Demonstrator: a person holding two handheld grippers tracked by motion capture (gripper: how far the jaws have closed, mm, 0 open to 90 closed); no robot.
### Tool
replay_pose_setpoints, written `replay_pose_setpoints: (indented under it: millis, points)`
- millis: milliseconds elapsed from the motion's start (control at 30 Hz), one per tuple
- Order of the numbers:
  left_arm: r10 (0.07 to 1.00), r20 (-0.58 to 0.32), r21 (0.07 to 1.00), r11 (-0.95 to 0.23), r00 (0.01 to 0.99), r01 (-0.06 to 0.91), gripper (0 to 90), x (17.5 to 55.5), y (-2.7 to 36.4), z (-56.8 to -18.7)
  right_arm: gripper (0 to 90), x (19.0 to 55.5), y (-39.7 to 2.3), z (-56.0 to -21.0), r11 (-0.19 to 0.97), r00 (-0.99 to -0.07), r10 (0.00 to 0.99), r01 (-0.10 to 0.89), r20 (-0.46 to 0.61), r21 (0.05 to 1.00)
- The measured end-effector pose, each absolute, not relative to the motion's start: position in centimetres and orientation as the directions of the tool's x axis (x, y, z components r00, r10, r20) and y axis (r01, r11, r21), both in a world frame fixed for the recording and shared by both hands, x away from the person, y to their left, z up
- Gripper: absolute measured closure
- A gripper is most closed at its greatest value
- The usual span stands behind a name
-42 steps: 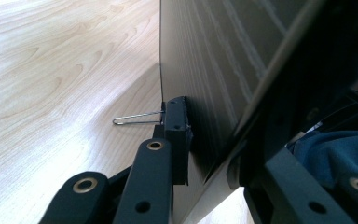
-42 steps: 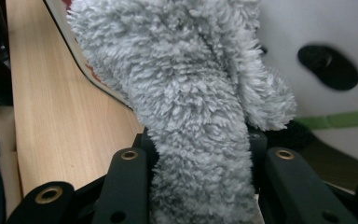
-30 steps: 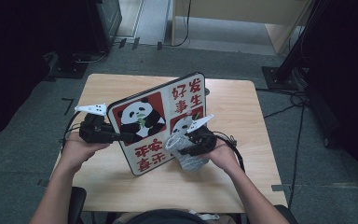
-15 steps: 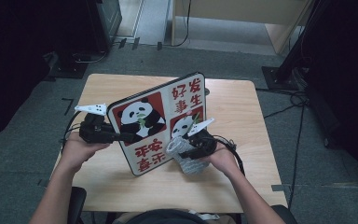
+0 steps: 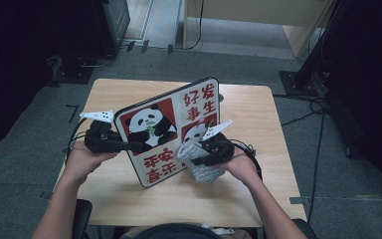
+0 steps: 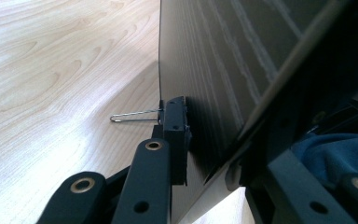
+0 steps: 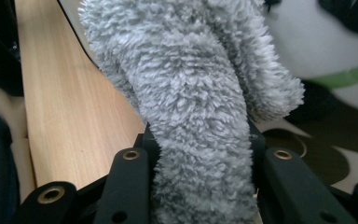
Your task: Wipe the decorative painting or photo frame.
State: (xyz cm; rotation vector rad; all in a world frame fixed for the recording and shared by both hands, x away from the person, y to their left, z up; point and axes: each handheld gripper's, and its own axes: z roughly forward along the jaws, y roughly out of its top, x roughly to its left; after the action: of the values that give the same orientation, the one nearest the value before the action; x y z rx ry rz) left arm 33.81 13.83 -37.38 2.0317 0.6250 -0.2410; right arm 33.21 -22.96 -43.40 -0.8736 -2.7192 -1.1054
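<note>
Gripping, left side: left gripper (image 5: 129, 146) clamped on the left edge of the panda board (image 5: 171, 130), jaws pinching the panel from both faces.
Left hand (image 5: 82, 158): wrapped round the gripper body from below, forearm entering from the bottom edge, angled up and inward.
Beyond the left fingers (image 6: 176, 135): board edge rising tilted off the wooden table (image 5: 258, 114); thin wire stand (image 6: 135, 115) jutting from the board's back, just past the fingertip.
Board position: propped at a slant between both grippers, lower corner near the table, printed face toward the high camera.
Right gripper (image 5: 204, 157): closed on a grey fluffy cloth (image 7: 191, 107), fabric squeezed between the jaws and bulging above them.
Cloth position: pressed against the board's printed face, at the lower right panda.
Right hand (image 5: 241, 167): behind the gripper, forearm running in from the bottom right.
</note>
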Motion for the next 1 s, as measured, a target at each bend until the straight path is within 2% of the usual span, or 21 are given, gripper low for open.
replay_pose_setpoints:
  millis: [800, 1000]
  points:
    - [0.336, -0.443, 0.738, -0.39, 0.831, 0.551, 74.8, 33.9, 13.9, -37.5, 66.8, 34.3, -22.2, -35.4, 0.578, -0.85, 0.472, 0.499, 0.234, 0.646]
    - [0.337, -0.447, 0.735, -0.39, 0.829, 0.555, 74.7, 33.9, 14.0, -37.5, 66.7, 34.7, -21.3, -32.5, 0.577, -0.864, 0.454, 0.471, 0.217, 0.668]
